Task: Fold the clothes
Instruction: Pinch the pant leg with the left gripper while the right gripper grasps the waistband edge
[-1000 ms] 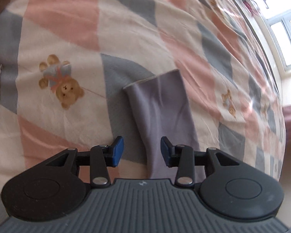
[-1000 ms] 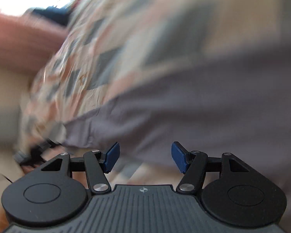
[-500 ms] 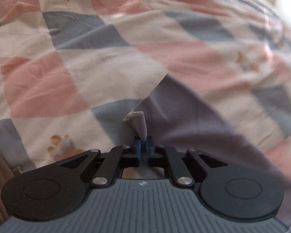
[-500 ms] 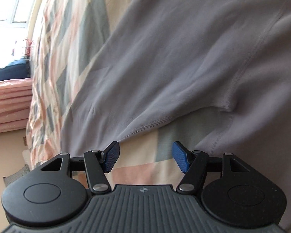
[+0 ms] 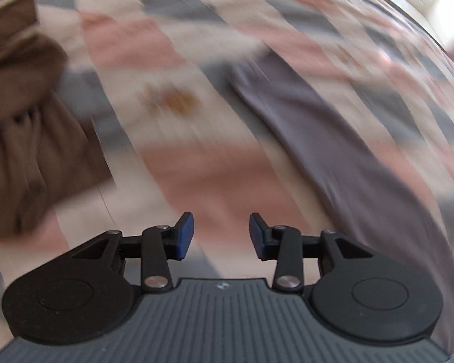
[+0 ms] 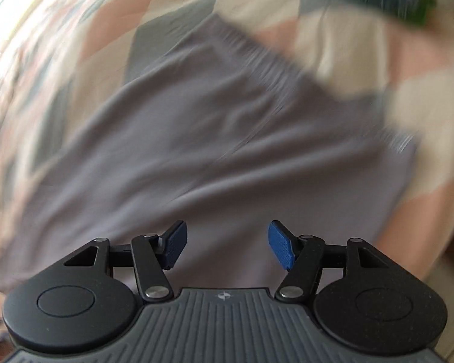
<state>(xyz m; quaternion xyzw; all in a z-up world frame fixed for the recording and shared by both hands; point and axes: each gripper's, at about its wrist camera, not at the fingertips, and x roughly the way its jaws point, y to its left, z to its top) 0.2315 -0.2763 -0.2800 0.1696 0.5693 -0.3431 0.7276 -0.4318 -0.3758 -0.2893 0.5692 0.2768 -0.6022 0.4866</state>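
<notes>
Soft grey garment spread on the bed; both hand-held grippers empty.

The grey garment [image 6: 215, 139] lies flat on the checked quilt [image 5: 172, 45], one long narrow part [image 5: 327, 139] trailing right of the left hand-held gripper [image 5: 221, 236], whose jaws have just reopened on nothing. The right hand-held gripper [image 6: 227, 245] hangs open above the cloth. Judged light, limp, wrinkle-prone: pinch at hem or ribbed edge [image 6: 257, 51].

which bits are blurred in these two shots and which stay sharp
Left wrist view: the checked bedspread, brown garment and grey garment smear with motion blur; the open left gripper stays sharp. Right wrist view: the grey cloth streaks, the open right gripper is crisp.
</notes>
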